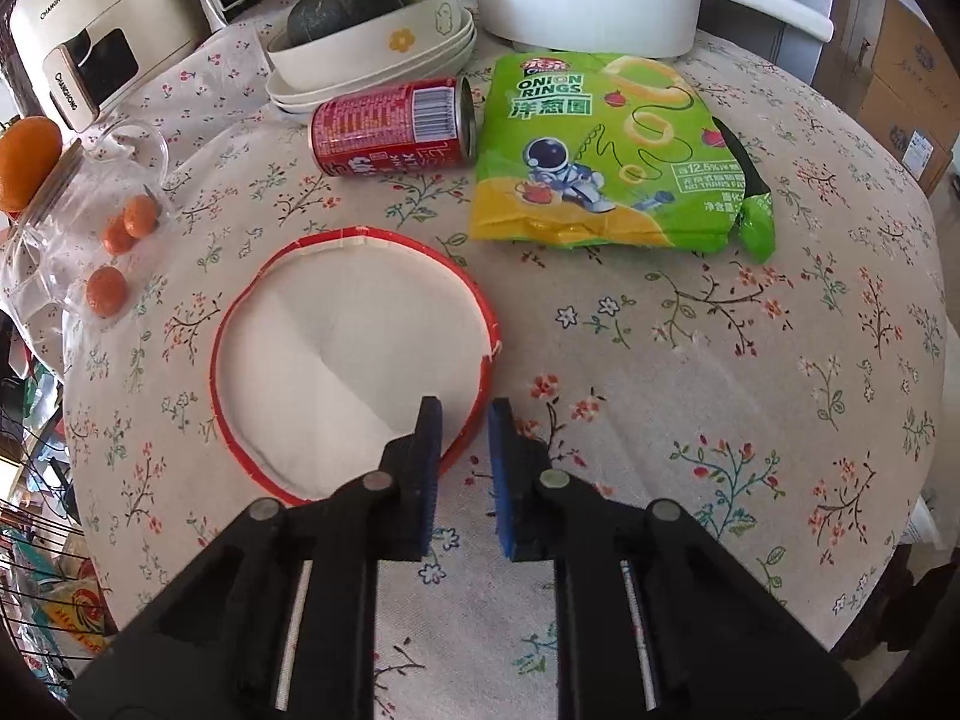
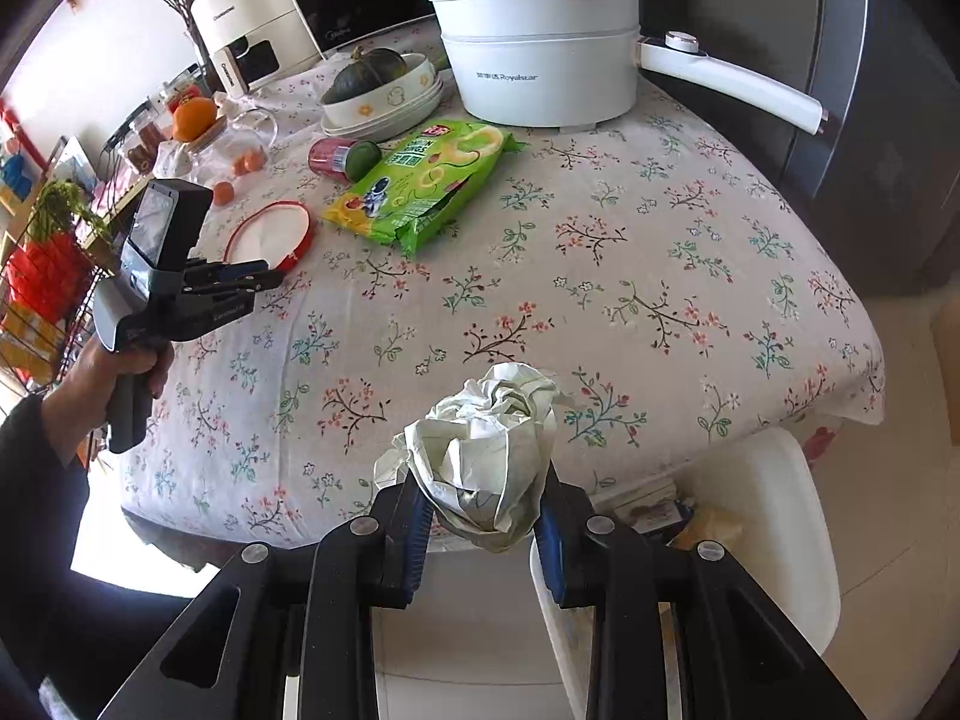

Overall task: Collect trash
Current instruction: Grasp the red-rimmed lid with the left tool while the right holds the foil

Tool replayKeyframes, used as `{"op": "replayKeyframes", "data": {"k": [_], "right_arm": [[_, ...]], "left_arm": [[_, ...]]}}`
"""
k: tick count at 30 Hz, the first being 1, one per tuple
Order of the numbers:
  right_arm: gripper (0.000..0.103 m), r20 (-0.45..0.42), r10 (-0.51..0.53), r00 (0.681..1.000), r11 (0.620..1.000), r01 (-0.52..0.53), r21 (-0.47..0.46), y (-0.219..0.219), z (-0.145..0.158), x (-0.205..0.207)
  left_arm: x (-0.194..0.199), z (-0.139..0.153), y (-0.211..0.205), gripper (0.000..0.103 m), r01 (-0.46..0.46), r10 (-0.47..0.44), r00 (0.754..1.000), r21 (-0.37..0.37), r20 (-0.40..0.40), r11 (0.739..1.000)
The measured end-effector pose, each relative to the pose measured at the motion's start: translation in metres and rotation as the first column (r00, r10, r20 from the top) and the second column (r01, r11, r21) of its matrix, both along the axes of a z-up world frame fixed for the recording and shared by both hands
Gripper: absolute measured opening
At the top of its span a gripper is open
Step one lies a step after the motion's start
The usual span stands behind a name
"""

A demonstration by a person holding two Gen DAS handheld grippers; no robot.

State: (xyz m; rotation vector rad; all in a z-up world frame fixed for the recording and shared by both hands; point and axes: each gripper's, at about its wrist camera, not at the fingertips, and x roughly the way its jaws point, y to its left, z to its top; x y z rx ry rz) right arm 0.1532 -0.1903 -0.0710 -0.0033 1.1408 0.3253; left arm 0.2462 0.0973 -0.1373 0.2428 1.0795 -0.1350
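My right gripper [image 2: 483,480] is shut on a crumpled white paper ball [image 2: 489,450], held past the table's near edge above a white bin [image 2: 780,552]. My left gripper [image 1: 465,414] is open, its two fingers straddling the near rim of a round red-rimmed white lid [image 1: 354,354] on the table; it also shows in the right wrist view [image 2: 264,273]. A red can [image 1: 390,126] lies on its side beyond the lid. A green onion-rings bag [image 1: 612,156] lies to the can's right, torn open at one end.
A floral tablecloth [image 1: 750,360] covers the round table. At the back stand a white Royalstar pot [image 2: 540,60], stacked bowls with a green squash [image 1: 360,42], a glass jar with small oranges [image 1: 108,222] and a white appliance [image 1: 78,42]. A wire rack [image 2: 42,276] stands left.
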Motion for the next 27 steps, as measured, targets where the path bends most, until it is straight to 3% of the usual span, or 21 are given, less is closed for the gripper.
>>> {"op": "replayKeyframes", "data": {"k": [4,8,15,27], "right_arm": [[0.031,-0.011,-0.027,1.000,1.000,0.027,-0.002,-0.010,-0.004,0.001],[0.031,0.000,-0.055,0.998,0.998,0.055,0.004,-0.018,0.001,0.001],[0.031,0.016,-0.090,0.996,0.996,0.089,0.032,-0.028,0.013,-0.005],[0.031,0.038,-0.139,0.990,0.989,0.137,0.058,-0.051,0.024,-0.023]], "left_arm": [[-0.008,-0.001,-0.003,0.003,0.000,0.000,1.000,-0.026,0.004,1.000],[-0.019,0.005,-0.005,0.002,-0.036,0.035,0.999,-0.067,-0.008,0.997],[-0.048,0.046,-0.022,0.002,-0.037,0.041,0.999,-0.171,0.024,0.985],[-0.109,0.081,-0.089,0.003,0.070,-0.062,0.997,-0.275,0.038,0.959]]}}
